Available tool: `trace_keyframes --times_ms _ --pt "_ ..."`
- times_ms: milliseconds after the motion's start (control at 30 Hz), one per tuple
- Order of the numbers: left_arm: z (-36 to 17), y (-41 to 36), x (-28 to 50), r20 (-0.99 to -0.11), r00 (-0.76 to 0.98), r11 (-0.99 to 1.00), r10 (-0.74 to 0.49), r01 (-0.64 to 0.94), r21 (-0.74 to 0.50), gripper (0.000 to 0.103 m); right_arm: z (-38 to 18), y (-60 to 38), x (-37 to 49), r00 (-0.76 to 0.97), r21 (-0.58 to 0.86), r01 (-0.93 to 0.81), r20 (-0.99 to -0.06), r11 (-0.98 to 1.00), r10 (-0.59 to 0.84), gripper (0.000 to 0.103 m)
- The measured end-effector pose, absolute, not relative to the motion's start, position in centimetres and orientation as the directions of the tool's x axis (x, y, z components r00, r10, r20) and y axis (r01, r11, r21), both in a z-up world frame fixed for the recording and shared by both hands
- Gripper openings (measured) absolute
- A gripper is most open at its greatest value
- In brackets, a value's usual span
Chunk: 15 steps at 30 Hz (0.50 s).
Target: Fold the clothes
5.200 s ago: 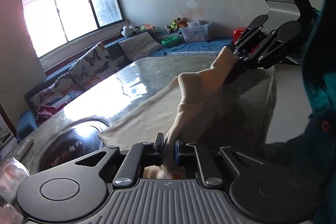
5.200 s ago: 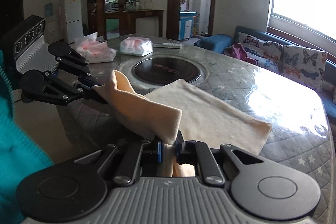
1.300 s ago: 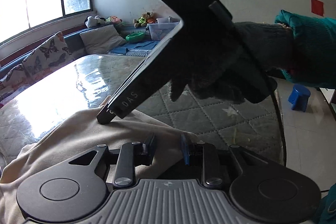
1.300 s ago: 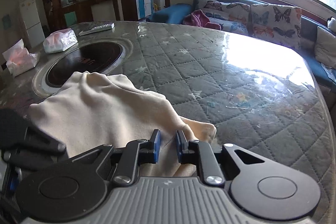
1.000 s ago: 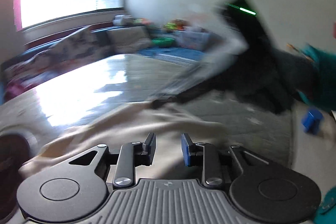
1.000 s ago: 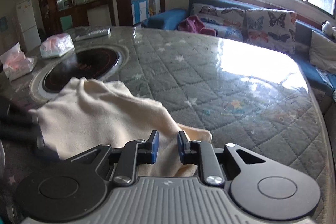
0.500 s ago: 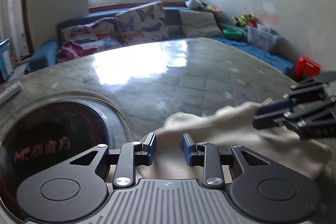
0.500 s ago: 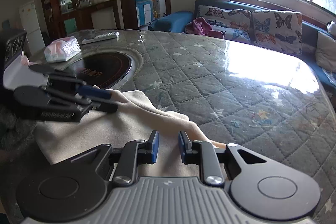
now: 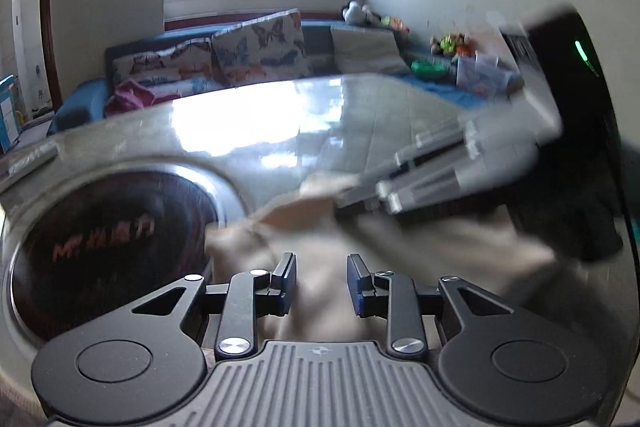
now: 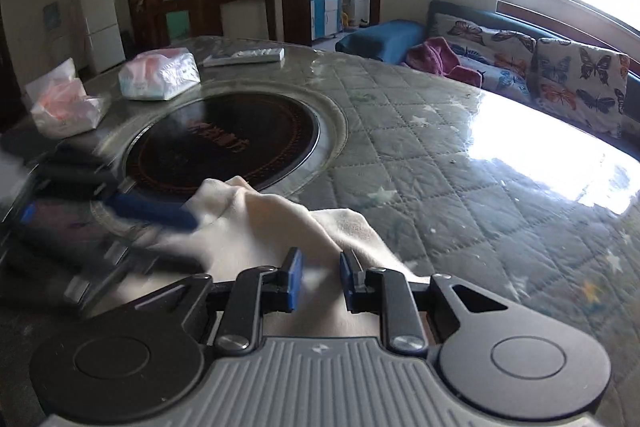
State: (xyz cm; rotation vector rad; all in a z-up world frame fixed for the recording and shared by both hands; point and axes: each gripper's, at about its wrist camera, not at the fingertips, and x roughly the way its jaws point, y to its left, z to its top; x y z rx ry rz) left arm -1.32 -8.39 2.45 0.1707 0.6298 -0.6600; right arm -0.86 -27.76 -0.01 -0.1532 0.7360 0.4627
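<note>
Right wrist view shows the cream garment [image 10: 256, 227] bunched on the quilted tabletop [image 10: 460, 187], its far edge lying at the rim of the round black hotplate [image 10: 224, 143]. The right claw [image 10: 319, 279] sits low over the near part of the cloth with its blue pads spread and fabric visible in the gap, so it grips nothing; that posture suits pressing or choosing a new edge rather than carrying. Across from it, the left claw [image 10: 160, 213] is blurred, one blue finger reaching onto the cloth's far fold; left wrist view shows its pads [image 9: 286, 283] likewise apart above the fabric. Both being empty over a rumpled heap suggests a fold has just been laid and the next hold is being sought. Two tissue packs [image 10: 160, 75] and a remote [image 10: 244, 55] lie well apart beyond the hotplate.
</note>
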Motion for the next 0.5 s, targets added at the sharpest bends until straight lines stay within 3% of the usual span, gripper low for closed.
trace_keyframes --times_ms 500 --pt "2.3 -4.0 -3.1 -0.58 0.662 0.848 -0.475 0.521 -0.098 0.032 0.1 -21.9 -0.1 0.613 -0.043 -0.579 -0.681 0.814 0.399 0.02"
